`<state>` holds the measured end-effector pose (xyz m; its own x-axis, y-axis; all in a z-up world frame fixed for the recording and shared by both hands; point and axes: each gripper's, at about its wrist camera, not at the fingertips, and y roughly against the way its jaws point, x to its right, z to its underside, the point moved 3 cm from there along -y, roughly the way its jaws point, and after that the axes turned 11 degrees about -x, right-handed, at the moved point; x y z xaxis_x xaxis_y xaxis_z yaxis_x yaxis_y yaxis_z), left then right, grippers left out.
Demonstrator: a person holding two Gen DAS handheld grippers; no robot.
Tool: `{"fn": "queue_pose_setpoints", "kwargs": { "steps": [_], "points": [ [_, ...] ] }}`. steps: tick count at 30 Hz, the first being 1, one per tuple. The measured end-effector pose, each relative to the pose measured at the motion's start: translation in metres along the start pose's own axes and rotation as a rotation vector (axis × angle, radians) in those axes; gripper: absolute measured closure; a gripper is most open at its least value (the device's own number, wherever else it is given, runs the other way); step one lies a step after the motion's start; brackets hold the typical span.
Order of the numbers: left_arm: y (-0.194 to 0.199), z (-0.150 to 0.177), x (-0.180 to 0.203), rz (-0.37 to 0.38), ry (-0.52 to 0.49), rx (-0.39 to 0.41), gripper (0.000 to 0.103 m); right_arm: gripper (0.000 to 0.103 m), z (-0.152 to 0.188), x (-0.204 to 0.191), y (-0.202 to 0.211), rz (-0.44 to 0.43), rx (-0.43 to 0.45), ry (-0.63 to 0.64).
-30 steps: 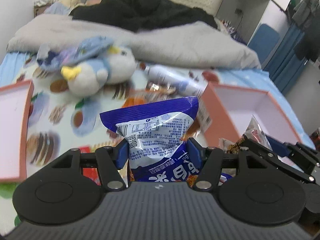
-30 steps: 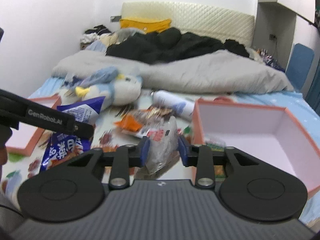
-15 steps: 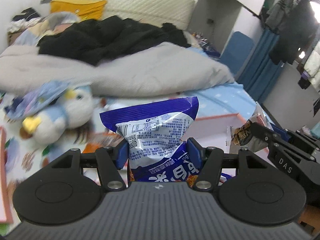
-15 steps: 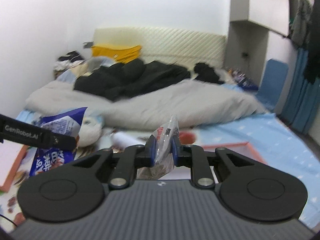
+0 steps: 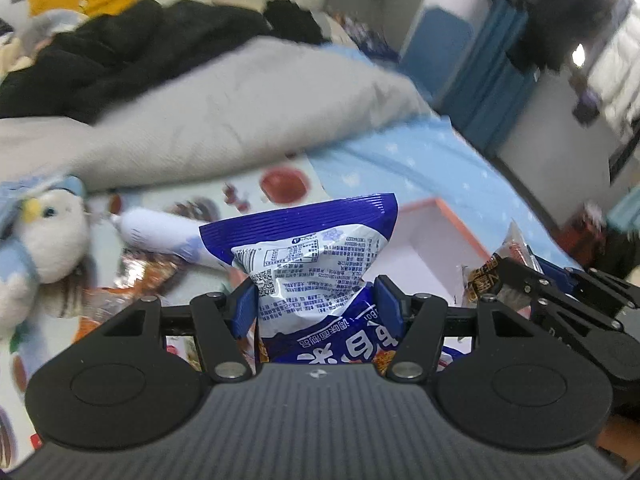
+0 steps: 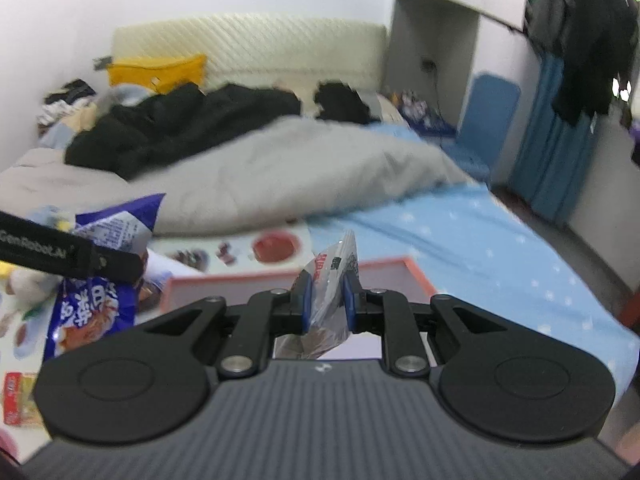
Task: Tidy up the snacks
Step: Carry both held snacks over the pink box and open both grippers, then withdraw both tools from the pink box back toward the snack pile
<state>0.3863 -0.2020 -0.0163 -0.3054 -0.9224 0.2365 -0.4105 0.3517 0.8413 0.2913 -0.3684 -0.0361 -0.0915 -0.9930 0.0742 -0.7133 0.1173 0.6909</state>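
- Left gripper (image 5: 316,300) clamped on blue bag (image 5: 316,256), blue pads pressing both sides of it; bag stands upright, crimped top edge up, white back label toward the camera.
- Right gripper (image 6: 327,300) clamped on clear packet (image 6: 334,280), pads pinching it narrow; packet sticks up above the fingers, red print near its top.
- In left view the right gripper sits at right edge, its packet over the box's (image 5: 436,240) near right side.
- Box: orange rim, white inside, open, on the bed; in right view it lies directly beyond the right gripper's fingers, packet above its near wall.
- Blue bag in right view is at left, held off the bed, beside the box's left end.
- Plush bird (image 5: 44,240) lies at left on the patterned sheet (image 5: 280,184).
- White bottle (image 5: 156,232) on its side between plush and blue bag.
- Loose orange wrappers (image 5: 140,276) on the sheet near the bottle, blurred.
- Grey duvet (image 5: 240,112) bunched behind, black clothes (image 5: 120,48) on top of it.
- Small red-yellow pack (image 6: 18,396) on the bed at lower left of right view.
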Motion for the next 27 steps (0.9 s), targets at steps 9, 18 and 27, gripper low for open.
{"fn": "queue_pose_setpoints", "kwargs": {
  "steps": [9,18,27],
  "points": [
    [-0.053,0.019,0.013,0.000,-0.037,-0.097,0.036,0.083,0.047,0.022,-0.045,-0.021,-0.152,-0.127],
    [-0.049,0.017,0.013,0.016,-0.069,-0.094,0.020,0.069,0.048,0.024,-0.045,-0.033,-0.155,-0.152],
    [0.000,0.012,0.018,0.006,-0.112,0.017,0.019,0.051,0.028,0.027,-0.006,-0.069,-0.036,-0.163]
  ]
}}
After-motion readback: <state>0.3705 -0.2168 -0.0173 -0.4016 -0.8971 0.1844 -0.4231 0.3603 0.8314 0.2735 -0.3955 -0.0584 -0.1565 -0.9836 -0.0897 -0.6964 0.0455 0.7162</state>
